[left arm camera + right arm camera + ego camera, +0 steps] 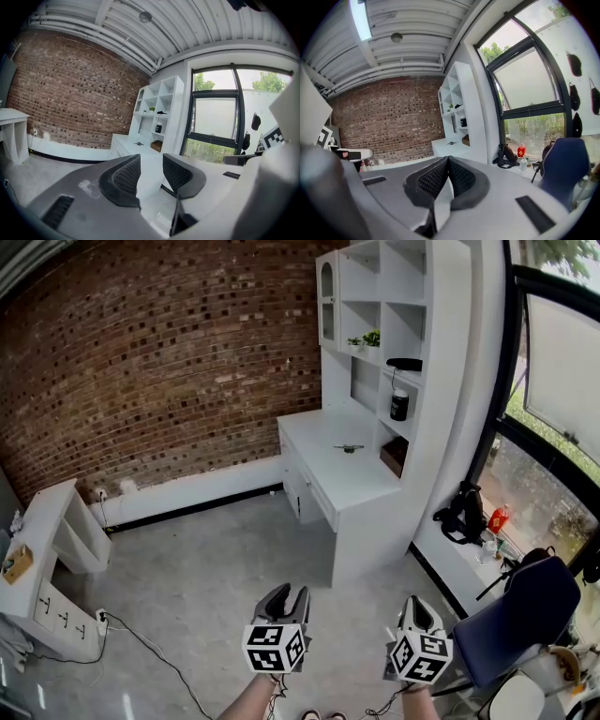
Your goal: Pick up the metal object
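A small dark metal object [348, 448] lies on the white desk [328, 470], far ahead of both grippers. It also shows tiny in the left gripper view as the metal object [138, 144], and in the right gripper view as the metal object [451, 143]. My left gripper [286, 601] is held low at the bottom middle, its jaws apart with nothing between them; in its own view the left gripper [151, 172] is open. My right gripper [417, 610] is beside it, and in its own view the right gripper [447, 172] has its pads pressed together, empty.
A white shelf unit [384, 324] rises behind the desk, holding a black jar [399, 404], a plant [366, 338] and a brown box [395, 456]. A blue chair [525, 615] stands at the right near the window. A low white shelf [56, 540] and cables [141, 643] are at the left.
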Demonstrator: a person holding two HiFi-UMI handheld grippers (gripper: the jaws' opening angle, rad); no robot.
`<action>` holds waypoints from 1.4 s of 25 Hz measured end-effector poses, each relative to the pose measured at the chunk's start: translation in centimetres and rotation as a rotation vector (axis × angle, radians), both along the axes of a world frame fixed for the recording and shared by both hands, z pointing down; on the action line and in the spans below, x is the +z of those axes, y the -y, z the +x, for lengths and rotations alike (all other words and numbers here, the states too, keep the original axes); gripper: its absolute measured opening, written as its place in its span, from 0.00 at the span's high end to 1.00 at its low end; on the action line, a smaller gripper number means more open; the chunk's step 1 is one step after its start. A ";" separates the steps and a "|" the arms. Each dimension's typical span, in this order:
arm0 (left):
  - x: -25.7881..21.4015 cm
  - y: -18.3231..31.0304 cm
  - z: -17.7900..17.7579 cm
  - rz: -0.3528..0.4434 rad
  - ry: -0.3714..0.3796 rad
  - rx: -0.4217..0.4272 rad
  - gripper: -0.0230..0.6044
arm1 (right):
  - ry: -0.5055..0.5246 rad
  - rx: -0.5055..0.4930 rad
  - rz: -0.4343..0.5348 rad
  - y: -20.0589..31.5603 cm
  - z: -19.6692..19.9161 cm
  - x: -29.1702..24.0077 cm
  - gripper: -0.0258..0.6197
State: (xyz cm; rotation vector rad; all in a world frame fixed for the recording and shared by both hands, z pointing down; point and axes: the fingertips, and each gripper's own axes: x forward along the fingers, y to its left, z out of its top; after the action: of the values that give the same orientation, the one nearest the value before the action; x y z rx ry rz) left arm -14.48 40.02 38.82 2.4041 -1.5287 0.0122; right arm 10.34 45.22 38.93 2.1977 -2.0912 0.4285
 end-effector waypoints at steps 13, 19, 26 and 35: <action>2.0 2.8 -3.0 -0.044 -0.001 -0.013 0.75 | -0.003 0.041 -0.061 1.1 -0.8 2.4 0.96; 3.3 5.5 -2.3 -0.069 0.005 -0.010 0.75 | 0.011 0.053 -0.080 3.5 0.4 3.6 0.96; 4.0 11.3 -1.2 -0.075 0.006 -0.023 0.75 | 0.021 0.046 -0.089 9.6 1.9 4.7 0.96; 3.4 20.8 0.9 -0.076 -0.020 -0.066 0.75 | -0.010 0.007 -0.092 20.1 4.6 3.5 0.96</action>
State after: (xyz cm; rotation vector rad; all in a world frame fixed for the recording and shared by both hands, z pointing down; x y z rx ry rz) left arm -13.57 19.22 42.17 2.2880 -1.5686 0.0312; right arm 14.99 25.14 42.46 2.1522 -2.0165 0.5021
